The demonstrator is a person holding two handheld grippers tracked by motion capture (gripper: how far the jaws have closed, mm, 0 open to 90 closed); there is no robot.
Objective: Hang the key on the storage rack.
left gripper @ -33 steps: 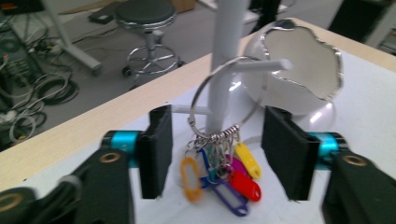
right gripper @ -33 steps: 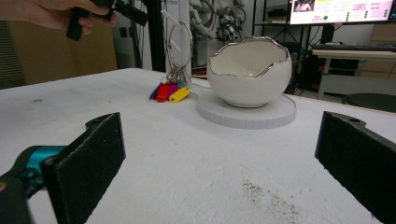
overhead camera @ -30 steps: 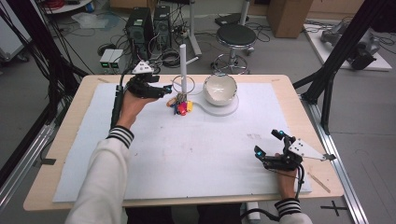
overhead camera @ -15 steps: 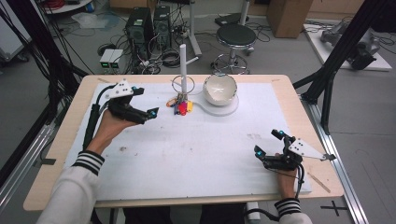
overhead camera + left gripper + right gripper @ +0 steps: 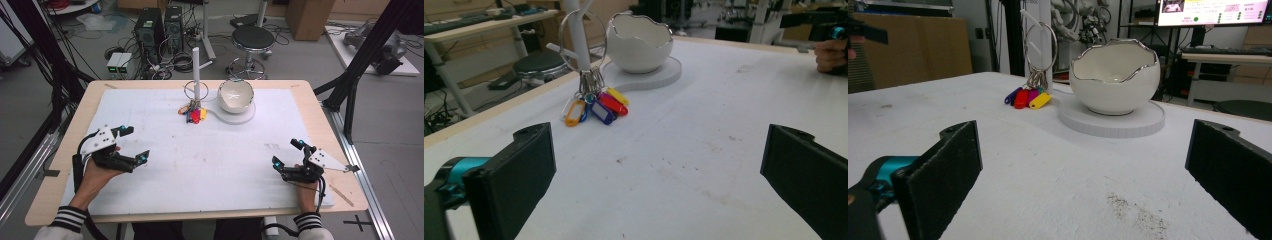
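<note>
Left gripper (image 5: 134,144), held in the person's left hand (image 5: 95,172) above the white mat (image 5: 210,165): released, its jaws having just been opening and now standing wide apart with nothing between them. It lies well apart from the white post (image 5: 196,75), on the person's side of it and toward the table's left edge.

Right gripper (image 5: 287,152), in the right hand (image 5: 306,192): likewise released, jaws wide and empty, low over the mat, well apart from the post toward the table's right edge.

Key ring (image 5: 584,42): a large metal loop hanging around the post, its bunch of coloured key tags (image 5: 595,107) (orange, blue, purple, red, yellow) resting on the mat at the post's foot, on the side nearer the person. Neither gripper touches it.

Bowl (image 5: 1115,75): white, egg-shell shaped with a jagged silver rim, standing upright on the round white base (image 5: 1113,122) just beside the post, on its right in the high view.
</note>
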